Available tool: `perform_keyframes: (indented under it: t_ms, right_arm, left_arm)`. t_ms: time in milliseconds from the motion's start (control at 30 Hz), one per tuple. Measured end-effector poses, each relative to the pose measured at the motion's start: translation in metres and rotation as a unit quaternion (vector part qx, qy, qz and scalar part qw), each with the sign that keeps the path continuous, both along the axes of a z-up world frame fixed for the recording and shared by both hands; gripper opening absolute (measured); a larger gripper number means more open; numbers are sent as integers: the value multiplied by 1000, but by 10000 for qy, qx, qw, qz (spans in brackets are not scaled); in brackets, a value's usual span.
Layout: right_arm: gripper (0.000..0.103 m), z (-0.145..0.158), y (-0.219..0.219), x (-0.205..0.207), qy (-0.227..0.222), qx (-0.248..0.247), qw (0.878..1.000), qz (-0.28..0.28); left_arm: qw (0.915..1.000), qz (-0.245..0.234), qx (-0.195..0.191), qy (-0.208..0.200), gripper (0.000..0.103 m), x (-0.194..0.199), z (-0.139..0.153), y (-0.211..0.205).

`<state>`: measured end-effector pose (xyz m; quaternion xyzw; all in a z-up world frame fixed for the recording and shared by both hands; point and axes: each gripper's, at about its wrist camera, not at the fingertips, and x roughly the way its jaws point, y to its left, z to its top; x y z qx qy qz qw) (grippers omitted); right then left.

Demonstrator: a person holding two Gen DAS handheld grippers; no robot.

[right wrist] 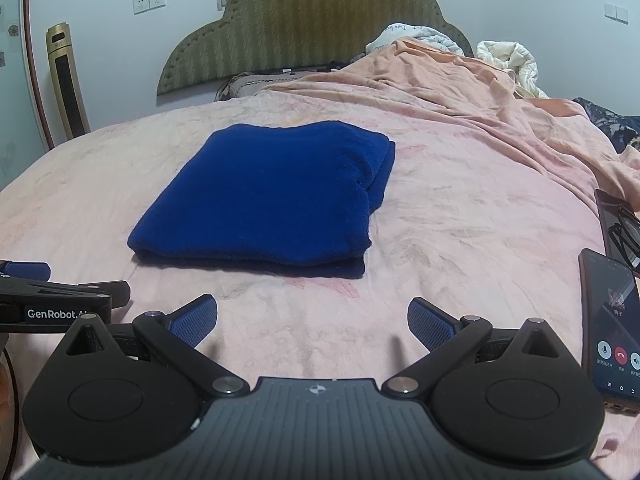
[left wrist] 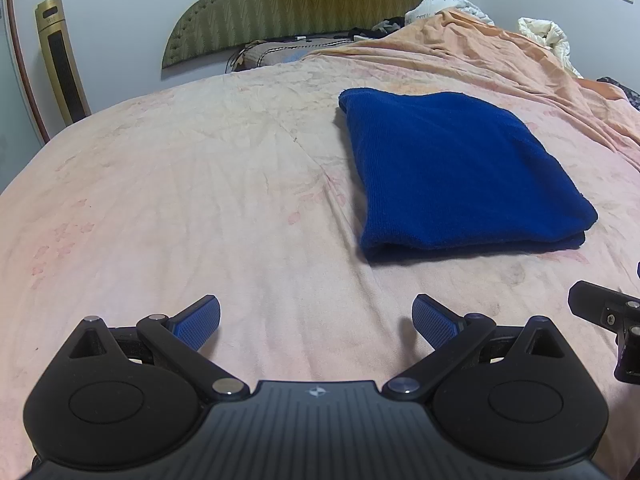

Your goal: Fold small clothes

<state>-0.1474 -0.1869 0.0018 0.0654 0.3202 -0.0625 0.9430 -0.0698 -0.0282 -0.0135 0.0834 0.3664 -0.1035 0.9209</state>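
Note:
A dark blue knit garment lies folded into a thick rectangle on the pink bedsheet. In the right wrist view the same garment sits ahead and slightly left. My left gripper is open, low over the sheet, short of the garment's near left corner, holding nothing. My right gripper is also open and empty, a little back from the garment's near edge. Part of the right gripper shows at the far right of the left wrist view. The left gripper's side appears at the left of the right wrist view.
An orange blanket is bunched at the back right with white bedding behind it. A lit phone and a second dark device lie on the sheet at the right. A green headboard and a gold tower unit stand behind.

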Motion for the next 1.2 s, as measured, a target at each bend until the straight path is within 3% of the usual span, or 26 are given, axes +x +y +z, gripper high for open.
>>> perform_keyframes:
  t_ms: [1200]
  right_arm:
    - [102, 1, -1, -1, -67, 93, 9999, -17]
  left_arm:
    - [9999, 7, 107, -21, 103, -1, 1, -4]
